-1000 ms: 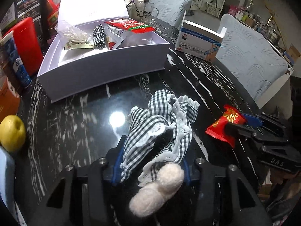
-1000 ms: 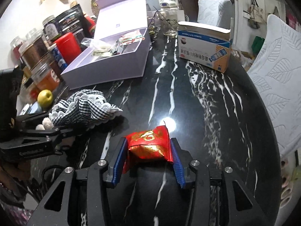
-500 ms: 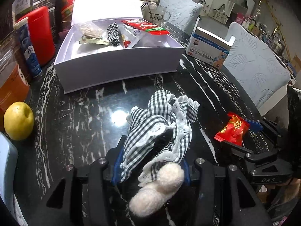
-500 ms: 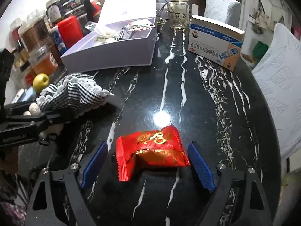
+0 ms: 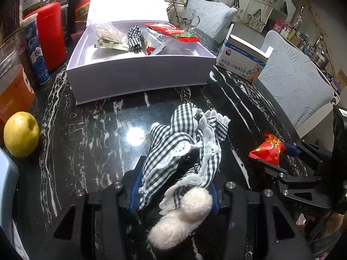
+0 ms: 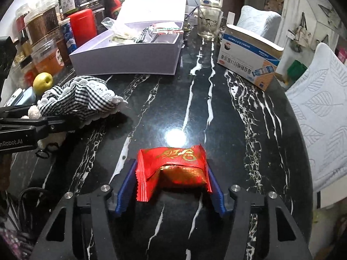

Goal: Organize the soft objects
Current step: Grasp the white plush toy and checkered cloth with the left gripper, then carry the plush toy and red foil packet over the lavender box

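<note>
A: How far along is the sorting, would you say?

B: Partway. The open lavender box (image 5: 138,73) at the far side of the table (image 5: 86,143) already holds a rolled checked cloth (image 5: 135,39), a clear bag and some red snack packets. Two soft things are not yet in it.

A: Which two?

B: The checked, lace-edged cloth (image 5: 184,147) with its white pompoms is pinched in the left tongs (image 5: 173,192), bunched between the blue pads. The red wrapped sweet (image 6: 173,169) sits between the fingers of the right tongs (image 6: 171,186).

A: Gripped?

B: The jaws are closing on it. The wrapper's crimped ends meet both blue pads and the packet bows upward, so I judge it caught. It lies near the table's front edge, well apart from the box.

A: So what is left?

B: Carrying both across to the box and letting go inside, I'd guess. There is bare floor in the near part of the box.

A: And the surroundings?

B: Glossy black marble with white veins, a lamp glaring off it. A yellow pear (image 5: 21,134), a red canister (image 5: 51,35) and jars crowd the left side; a blue-and-white carton (image 6: 249,56) and a glass jug stand to the right. Quilted pale chairs ring the far edge.
</note>
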Demonstrator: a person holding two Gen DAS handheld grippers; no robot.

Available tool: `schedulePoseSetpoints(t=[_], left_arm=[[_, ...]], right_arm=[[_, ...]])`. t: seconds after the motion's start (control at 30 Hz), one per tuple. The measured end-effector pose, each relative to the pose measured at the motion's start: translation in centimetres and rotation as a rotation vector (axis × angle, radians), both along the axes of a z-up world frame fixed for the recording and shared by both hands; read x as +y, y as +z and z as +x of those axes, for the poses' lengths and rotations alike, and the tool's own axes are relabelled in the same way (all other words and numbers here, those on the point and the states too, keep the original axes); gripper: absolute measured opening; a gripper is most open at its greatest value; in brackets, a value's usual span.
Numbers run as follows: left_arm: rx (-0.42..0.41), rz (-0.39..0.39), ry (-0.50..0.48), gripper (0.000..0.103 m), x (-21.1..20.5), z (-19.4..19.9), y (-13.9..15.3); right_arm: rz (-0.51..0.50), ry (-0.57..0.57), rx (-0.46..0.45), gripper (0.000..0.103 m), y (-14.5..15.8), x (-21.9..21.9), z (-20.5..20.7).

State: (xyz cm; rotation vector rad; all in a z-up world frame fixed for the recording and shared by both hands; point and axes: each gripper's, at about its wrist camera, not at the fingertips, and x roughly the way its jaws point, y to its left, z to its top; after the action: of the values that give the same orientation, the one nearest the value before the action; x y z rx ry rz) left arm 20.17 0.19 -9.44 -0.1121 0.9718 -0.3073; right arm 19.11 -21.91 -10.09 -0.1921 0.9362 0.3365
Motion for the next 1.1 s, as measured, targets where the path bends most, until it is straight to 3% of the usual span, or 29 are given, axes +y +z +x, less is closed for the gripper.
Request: schedulePoseSetpoints(t=[0.43, 0.83, 1.1], left_arm=[[-0.073, -0.029, -0.027, 0.049, -0.1, -1.5, 2.7], [-0.221, -0.047, -0.037, 0.049, -0.3, -1.5, 7.2], [-0.365, -0.042, -0.055, 0.049, -1.3, -0.9, 11.2]], right_arm=[[0.128, 0.001, -0.003, 0.058, 1.6, -0.1, -1.7], [0.227, 0.050, -0.116, 0.058, 6.3, 0.8, -2.6], [0.272, 0.070, -0.229, 0.058, 10.5, 0.7, -1.8]])
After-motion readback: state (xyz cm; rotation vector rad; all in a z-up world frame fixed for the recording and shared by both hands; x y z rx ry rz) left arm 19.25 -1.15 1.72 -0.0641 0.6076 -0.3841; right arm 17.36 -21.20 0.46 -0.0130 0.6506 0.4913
